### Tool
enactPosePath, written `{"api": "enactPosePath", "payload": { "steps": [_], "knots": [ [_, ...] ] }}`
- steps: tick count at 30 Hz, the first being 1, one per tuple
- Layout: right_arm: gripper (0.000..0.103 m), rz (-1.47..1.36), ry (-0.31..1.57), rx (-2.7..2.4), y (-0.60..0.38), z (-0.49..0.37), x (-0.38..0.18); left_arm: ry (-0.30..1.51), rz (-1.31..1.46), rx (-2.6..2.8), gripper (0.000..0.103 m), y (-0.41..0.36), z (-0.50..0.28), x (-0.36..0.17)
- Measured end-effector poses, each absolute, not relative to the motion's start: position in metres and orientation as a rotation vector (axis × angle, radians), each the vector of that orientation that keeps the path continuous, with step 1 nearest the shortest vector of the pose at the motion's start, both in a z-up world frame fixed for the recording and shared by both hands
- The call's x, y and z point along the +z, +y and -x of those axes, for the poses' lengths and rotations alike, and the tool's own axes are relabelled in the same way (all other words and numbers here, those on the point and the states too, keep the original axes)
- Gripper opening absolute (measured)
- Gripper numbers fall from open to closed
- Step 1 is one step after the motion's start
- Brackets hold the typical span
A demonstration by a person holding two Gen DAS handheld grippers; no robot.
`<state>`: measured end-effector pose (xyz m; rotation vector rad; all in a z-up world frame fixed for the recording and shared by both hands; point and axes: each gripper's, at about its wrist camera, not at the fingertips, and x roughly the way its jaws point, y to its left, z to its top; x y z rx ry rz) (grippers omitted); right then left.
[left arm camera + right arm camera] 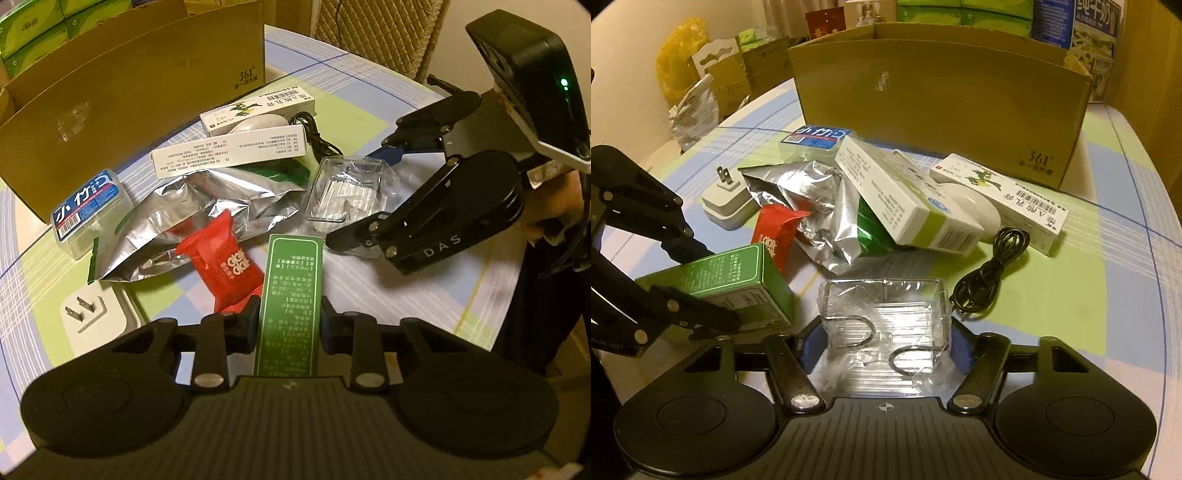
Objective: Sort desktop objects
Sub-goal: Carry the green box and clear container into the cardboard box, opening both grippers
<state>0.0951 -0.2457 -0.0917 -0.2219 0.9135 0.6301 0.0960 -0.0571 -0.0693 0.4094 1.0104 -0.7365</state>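
Green box [290,295] sits clenched in left tongs [290,314]; right tongs [886,343] pinch clear tray [886,321], which could crumple and slip.

Clutter [827,206] before cardboard box [938,96]

green box [290,295] — between fingers [248,314]

L gripper [290,314] points steeply down, jaws clamped on the sides of a green box [291,295], pads pressing both sides. R gripper [882,343] also tilts down, jaws set wide round a clear plastic case [886,328], pads against its ends. A hand [554,206] grips the R gripper's handle at rear.
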Motion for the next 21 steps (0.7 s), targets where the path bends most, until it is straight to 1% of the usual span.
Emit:
{"api": "enactPosePath", "payload": {
  "steps": [11, 21],
  "knots": [
    [0.061, 0.164, 0.867, 0.559, -0.267, -0.073, -0.064, 1.008, -0.332, -0.671, 0.025, -0.061, -0.083, -0.059],
    [0.061, 0.147, 0.803, 0.525, -0.274, -0.068, -0.023, 0.976, -0.226, -0.522, 0.025, -0.049, -0.086, -0.023]
  ]
}}
